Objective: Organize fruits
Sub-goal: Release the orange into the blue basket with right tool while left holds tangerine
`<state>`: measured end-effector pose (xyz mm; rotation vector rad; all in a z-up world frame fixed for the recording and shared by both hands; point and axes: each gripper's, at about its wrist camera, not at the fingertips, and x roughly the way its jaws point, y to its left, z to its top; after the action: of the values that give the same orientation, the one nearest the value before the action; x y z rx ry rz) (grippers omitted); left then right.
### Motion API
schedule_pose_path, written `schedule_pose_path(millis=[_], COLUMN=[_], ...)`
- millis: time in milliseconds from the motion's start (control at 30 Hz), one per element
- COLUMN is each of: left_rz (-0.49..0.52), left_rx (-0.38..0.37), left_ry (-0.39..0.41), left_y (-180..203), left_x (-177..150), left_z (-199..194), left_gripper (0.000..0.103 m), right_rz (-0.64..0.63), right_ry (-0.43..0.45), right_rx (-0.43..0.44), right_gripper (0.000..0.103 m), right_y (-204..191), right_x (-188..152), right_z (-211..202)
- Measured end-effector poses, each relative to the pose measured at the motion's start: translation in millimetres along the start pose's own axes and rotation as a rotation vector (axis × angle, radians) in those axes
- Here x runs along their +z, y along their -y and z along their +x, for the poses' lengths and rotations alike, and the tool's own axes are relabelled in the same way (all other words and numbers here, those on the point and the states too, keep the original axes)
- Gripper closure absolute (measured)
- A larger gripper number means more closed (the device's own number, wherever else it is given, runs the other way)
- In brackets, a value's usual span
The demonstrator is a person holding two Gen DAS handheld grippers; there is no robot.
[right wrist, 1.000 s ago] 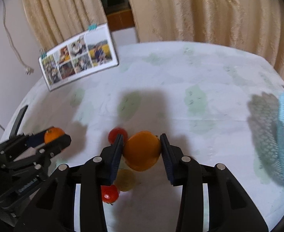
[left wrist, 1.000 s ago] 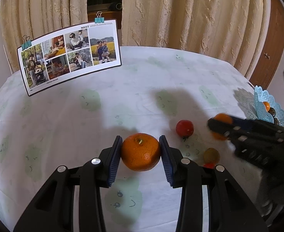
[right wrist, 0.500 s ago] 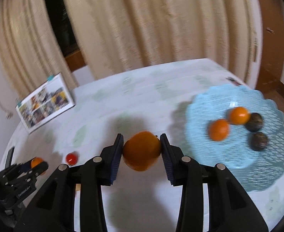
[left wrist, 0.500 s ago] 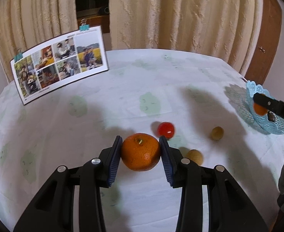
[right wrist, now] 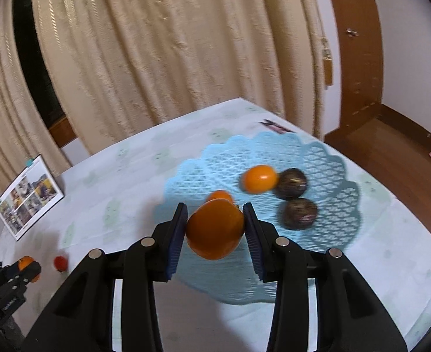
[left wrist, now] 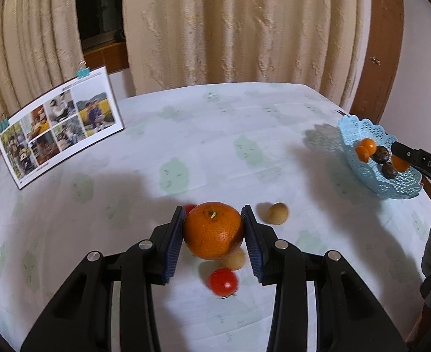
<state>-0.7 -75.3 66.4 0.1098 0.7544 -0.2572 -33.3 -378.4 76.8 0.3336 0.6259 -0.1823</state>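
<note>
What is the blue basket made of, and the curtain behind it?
The blue basket looks like molded plastic: a stiff openwork lattice, scalloped rim, smooth pale-blue finish. The curtain seems to be thick woven fabric, cream, hanging in soft folds with a nubby raised texture.

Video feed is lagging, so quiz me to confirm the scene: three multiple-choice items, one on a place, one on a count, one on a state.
1. The right gripper holds its orange fruit over:
A. the blue basket
B. the photo card
C. the floor

2. Dark fruits in the basket:
A. none
B. two
C. four

3. The left gripper is:
A. open and empty
B. shut on a tomato
C. shut on the orange

Answers:
1 A, basket mesh lies right behind and under the fruit.
2 B, one dark fruit and another sit side by side.
3 C, both pads press the orange's sides.
</note>
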Motion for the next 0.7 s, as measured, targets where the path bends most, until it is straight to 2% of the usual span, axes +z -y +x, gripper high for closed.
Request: schedule_pose_path(millis=[200, 300, 367, 700], left_rz=[0.035, 0.057, 0.069, 0.142], left_rx=[-0.020, -0.035, -0.043, -0.116], left_ry=[0.004, 0.007, 0.009, 0.021], left_y=[22.5, 37.0, 44.9, 98.8], left_x=[6.5, 10.7, 12.7, 28.0], left_z=[0.4, 1.0, 0.9, 4.9], left_gripper=[0.063, 0.063, 0.063, 0.063], right_rz=[0.024, 0.044, 0.055, 0.085], right_ry=[0.008, 0.036, 0.057, 0.169], right_rx=[-0.053, -0.077, -0.092, -0.203], right_gripper=[0.062, 0.060, 0.054, 0.054], right_y=[20.6, 31.8, 37.3, 58.8], right_x=[-5.8, -7.6, -8.5, -17.0], right_z=[-0.6, -6.0, -10.1, -28.0])
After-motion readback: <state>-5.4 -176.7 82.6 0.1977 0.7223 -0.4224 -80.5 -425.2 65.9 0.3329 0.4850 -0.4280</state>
